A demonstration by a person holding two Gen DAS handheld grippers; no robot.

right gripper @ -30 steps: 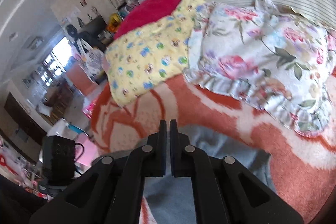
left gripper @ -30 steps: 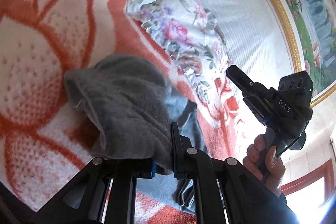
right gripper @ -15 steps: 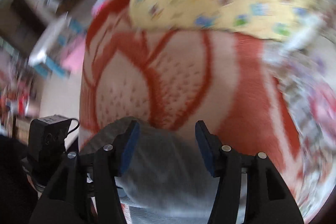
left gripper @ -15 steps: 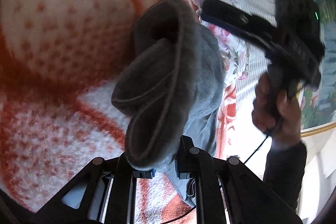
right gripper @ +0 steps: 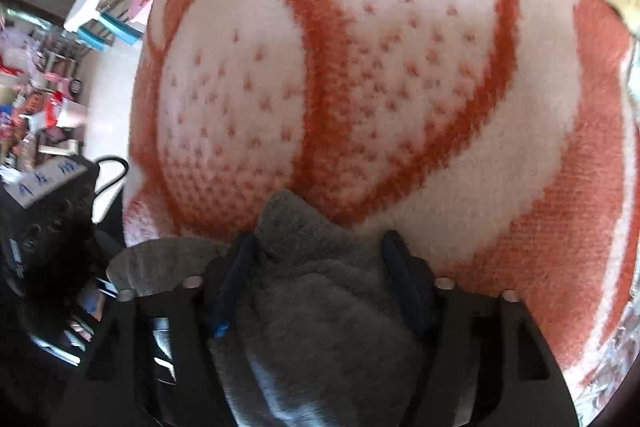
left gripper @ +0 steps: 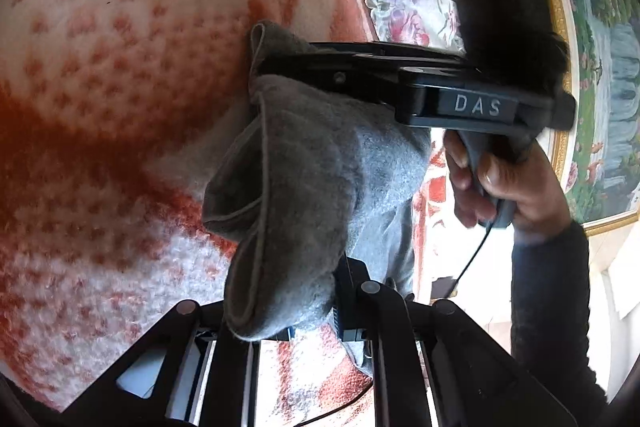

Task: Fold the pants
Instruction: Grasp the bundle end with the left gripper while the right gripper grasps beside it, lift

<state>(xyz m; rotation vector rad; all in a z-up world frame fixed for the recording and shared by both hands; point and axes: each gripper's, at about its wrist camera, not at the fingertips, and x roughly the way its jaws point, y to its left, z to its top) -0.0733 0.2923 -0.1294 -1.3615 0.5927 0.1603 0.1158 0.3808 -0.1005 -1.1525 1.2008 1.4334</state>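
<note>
The orange-and-white blanket (right gripper: 400,75) covered the bed and serves as the landmark. Bunched just above it hung the grey pants (left gripper: 304,179), not yet laid flat. The step in hand looked like taking a second hold on the cloth before a fold. The left hand-held gripper (left gripper: 312,323) was clenched on a thick roll of the pants at the end nearest its camera. The right hand-held gripper (right gripper: 316,267), pointing down at the blanket, straddled the far hemmed edge, its jaws closing with cloth between them but not visibly pinching it. The next move probably called for finishing that pinch, then drawing both ends apart over the blanket.
</note>
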